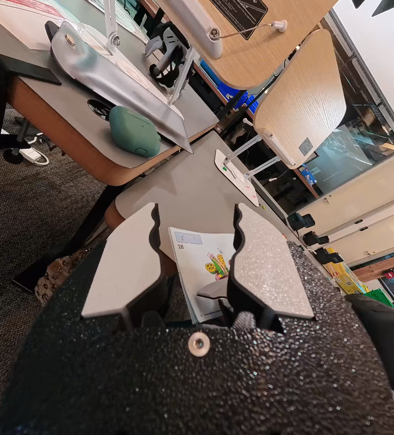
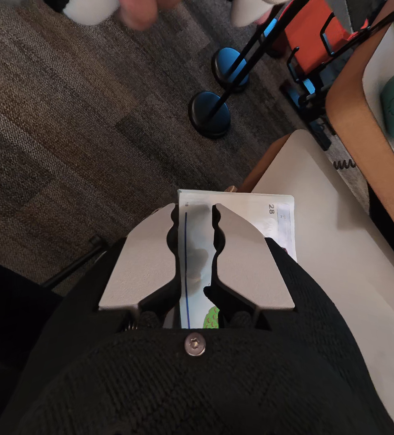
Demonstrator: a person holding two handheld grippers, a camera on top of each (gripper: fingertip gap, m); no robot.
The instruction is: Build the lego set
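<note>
Your right tool [image 2: 193, 206] is the near one. It hangs right over the booklet [image 2: 238, 202], pointing down at the open page. Its two fingers are a little way apart. The left finger sits by the booklet's left edge and the right finger is over the page, where it throws a shadow. No pad plainly presses on the paper, so this tool is not pinching anything.

The booklet lies on the corner of the desk [image 2: 320, 211]. Its left part pokes out past the desk edge, over the carpet [image 2: 73, 141]. Its far edge runs crosswise to your right tool's fingers.

Your left tool [image 1: 196, 207] is spread wide with nothing in it. It is farther back, and the booklet shows low down between its fingers, a bit to the right.

Count them: one booklet, two tools, two desks. The second desk [image 1: 73, 103] stands just beside the first, with one green case [image 1: 132, 131] on its corner. Two lamps with wooden shades [image 1: 301, 94] stand farther off.
</note>
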